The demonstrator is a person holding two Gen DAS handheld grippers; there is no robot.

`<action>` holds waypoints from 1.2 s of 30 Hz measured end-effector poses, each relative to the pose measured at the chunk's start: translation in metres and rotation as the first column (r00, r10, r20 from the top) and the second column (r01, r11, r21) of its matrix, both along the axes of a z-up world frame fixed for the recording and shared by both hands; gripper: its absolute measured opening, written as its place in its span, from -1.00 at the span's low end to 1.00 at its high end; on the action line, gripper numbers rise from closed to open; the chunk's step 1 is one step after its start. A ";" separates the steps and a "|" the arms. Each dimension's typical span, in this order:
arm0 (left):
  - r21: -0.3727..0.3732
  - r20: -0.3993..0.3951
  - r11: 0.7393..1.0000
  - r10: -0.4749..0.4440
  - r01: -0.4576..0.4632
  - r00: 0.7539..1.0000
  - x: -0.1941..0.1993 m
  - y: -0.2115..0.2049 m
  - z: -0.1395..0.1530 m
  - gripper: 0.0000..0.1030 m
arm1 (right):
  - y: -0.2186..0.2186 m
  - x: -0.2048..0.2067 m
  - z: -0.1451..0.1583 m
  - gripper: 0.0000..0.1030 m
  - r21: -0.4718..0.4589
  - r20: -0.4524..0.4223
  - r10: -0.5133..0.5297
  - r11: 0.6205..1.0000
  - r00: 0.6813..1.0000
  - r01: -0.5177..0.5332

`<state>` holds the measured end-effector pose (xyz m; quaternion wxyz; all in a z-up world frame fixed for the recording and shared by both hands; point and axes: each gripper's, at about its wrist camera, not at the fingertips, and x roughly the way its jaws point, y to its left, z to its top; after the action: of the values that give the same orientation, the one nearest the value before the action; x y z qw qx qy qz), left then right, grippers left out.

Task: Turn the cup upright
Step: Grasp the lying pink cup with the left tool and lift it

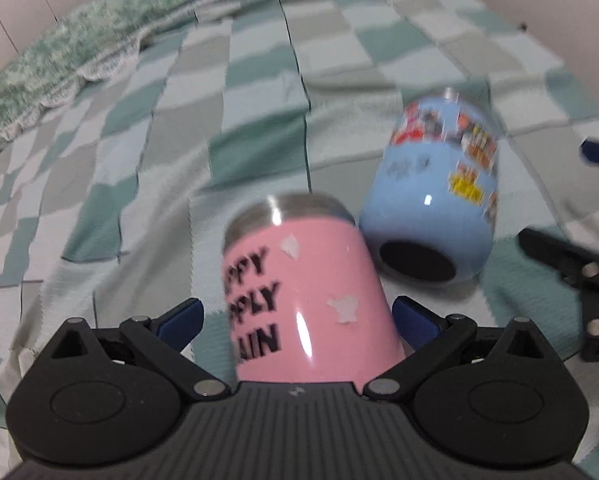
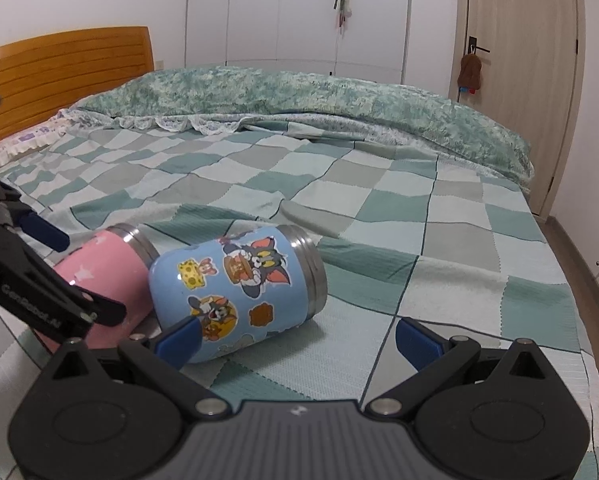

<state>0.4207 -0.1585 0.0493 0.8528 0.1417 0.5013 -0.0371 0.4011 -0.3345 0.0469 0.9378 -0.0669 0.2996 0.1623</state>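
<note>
A pink cup (image 1: pixel 299 296) with black lettering and a steel rim lies on its side on the checked bedspread (image 1: pixel 179 140), rim pointing away. My left gripper (image 1: pixel 297 318) is open around it, its blue fingertips (image 1: pixel 181 320) apart from the cup's sides. A light blue cartoon cup (image 1: pixel 435 184) lies on its side just right of it, touching it. In the right wrist view the blue cup (image 2: pixel 235 284) lies ahead and left, the pink cup (image 2: pixel 103 276) behind it. My right gripper (image 2: pixel 297 338) is open and empty, its left fingertip (image 2: pixel 179 338) in front of the blue cup's base.
A green quilt (image 2: pixel 299 100) is bunched along the far side of the bed. A wooden headboard (image 2: pixel 67 64) stands at the left, wardrobes and a door (image 2: pixel 519 80) behind. The bed's right edge (image 2: pixel 571 320) drops to the floor.
</note>
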 end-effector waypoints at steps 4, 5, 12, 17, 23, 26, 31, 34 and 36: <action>-0.011 -0.016 1.000 0.022 -0.022 1.000 0.003 0.001 -0.009 0.73 | -0.004 -0.003 -0.001 1.00 0.007 0.002 -0.001 1.000 1.000 0.001; -0.015 -0.017 1.000 0.025 -0.025 1.000 0.003 0.001 -0.008 0.73 | -0.004 -0.004 -0.001 1.00 0.007 0.004 -0.001 1.000 1.000 0.001; -0.027 -0.011 0.999 0.033 -0.033 0.999 -0.016 0.006 0.004 0.71 | -0.004 -0.024 0.008 1.00 0.002 0.018 -0.010 1.000 1.000 0.010; -0.041 0.008 0.999 0.010 -0.010 1.000 -0.047 0.007 0.022 0.70 | -0.003 -0.054 0.019 1.00 0.000 0.019 -0.023 1.000 1.000 0.023; -0.074 0.027 0.997 -0.018 0.019 0.999 -0.101 0.011 0.045 0.68 | 0.004 -0.102 0.041 1.00 -0.009 0.035 -0.023 1.000 0.999 0.024; -0.091 0.036 0.995 -0.029 0.033 0.999 -0.128 0.015 0.056 0.68 | 0.009 -0.130 0.053 1.00 -0.016 0.047 -0.019 1.000 0.999 0.020; -0.126 0.053 0.990 -0.057 0.063 0.997 -0.178 0.022 0.075 0.67 | 0.017 -0.172 0.067 1.00 -0.056 0.050 0.001 0.998 0.999 0.002; -0.144 0.051 0.986 -0.073 0.079 0.996 -0.204 0.026 0.080 0.67 | 0.021 -0.193 0.072 1.00 -0.065 0.046 0.010 0.998 0.999 -0.007; -0.162 0.036 0.982 -0.089 0.093 0.995 -0.220 0.028 0.083 0.67 | 0.023 -0.206 0.073 1.00 -0.070 0.045 0.016 0.997 0.999 -0.013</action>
<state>0.2012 -0.1309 0.1319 0.8660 0.0944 0.4773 -0.1152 0.1953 -0.3115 0.1201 0.9403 -0.1054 0.2830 0.1571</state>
